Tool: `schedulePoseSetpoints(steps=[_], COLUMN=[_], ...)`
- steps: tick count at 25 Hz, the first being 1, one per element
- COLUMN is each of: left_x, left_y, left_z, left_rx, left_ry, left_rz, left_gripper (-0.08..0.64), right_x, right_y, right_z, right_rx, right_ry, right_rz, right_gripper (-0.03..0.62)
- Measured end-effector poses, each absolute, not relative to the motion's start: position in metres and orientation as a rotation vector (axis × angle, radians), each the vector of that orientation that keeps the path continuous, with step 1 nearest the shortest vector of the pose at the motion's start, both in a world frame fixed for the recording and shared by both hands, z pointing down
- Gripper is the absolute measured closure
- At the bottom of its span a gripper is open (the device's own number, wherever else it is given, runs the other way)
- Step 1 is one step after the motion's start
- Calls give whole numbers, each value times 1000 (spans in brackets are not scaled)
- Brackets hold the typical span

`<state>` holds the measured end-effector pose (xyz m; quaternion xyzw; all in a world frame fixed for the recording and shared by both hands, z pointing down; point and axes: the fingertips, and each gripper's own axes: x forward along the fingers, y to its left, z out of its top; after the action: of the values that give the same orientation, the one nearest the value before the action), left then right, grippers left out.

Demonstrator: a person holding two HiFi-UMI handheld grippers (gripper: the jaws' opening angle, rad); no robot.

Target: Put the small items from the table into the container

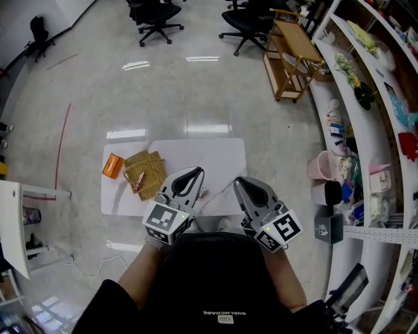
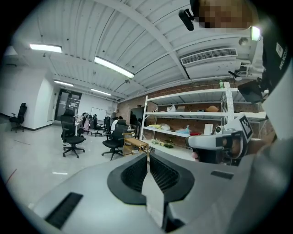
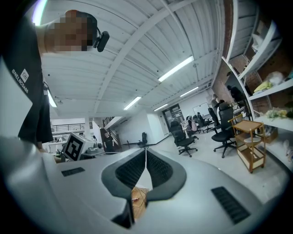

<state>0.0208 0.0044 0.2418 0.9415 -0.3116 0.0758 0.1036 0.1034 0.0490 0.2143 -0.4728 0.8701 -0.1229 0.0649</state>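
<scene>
A small white table (image 1: 215,160) stands in front of me in the head view. On its left part lie an orange box (image 1: 112,166) and a flat woven tray (image 1: 147,171) with a small reddish item (image 1: 138,179) on it. A tiny item (image 1: 204,193) lies near the table's front edge. My left gripper (image 1: 194,173) hovers over that front edge, shut and empty; its jaws (image 2: 147,153) meet at the tip. To its right, my right gripper (image 1: 240,184) is also shut with nothing in it (image 3: 145,150). Below the right gripper's jaws a bit of the woven tray (image 3: 138,199) shows.
A wooden trolley (image 1: 294,55) and office chairs (image 1: 157,16) stand on the floor beyond the table. Curved white shelves (image 1: 366,130) full of goods run along the right, with a pink bucket (image 1: 321,165) beside them. A white cabinet (image 1: 16,222) is at the left.
</scene>
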Motion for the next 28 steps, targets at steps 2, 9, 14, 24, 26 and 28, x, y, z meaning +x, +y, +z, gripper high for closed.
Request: schedulePoseSetpoints(steps=[2, 9, 14, 24, 26, 28], left_x=[20, 10, 6, -14, -18, -19], left_y=[3, -6, -11, -23, -23, -24], left_z=[251, 296, 336, 441, 466, 490], left_rx=[2764, 2695, 2638, 2506, 2480, 2460], left_ry=[-925, -931, -918, -846, -825, -808], left_rz=[253, 374, 483, 753, 809, 857], left_gripper=[554, 549, 509, 445, 436, 431], right_x=[105, 102, 101, 99, 99, 100], right_y=[49, 46, 43, 33, 32, 32], right_z=[217, 230, 243, 268, 271, 276], right_rx=[-1433, -1462, -1497, -1577, -1592, -1611], right_ry=[2627, 2628, 2625, 2615, 2615, 2615], right_rz=[-388, -449, -508, -600, -614, -625], right_gripper=[580, 580, 580, 580, 580, 580])
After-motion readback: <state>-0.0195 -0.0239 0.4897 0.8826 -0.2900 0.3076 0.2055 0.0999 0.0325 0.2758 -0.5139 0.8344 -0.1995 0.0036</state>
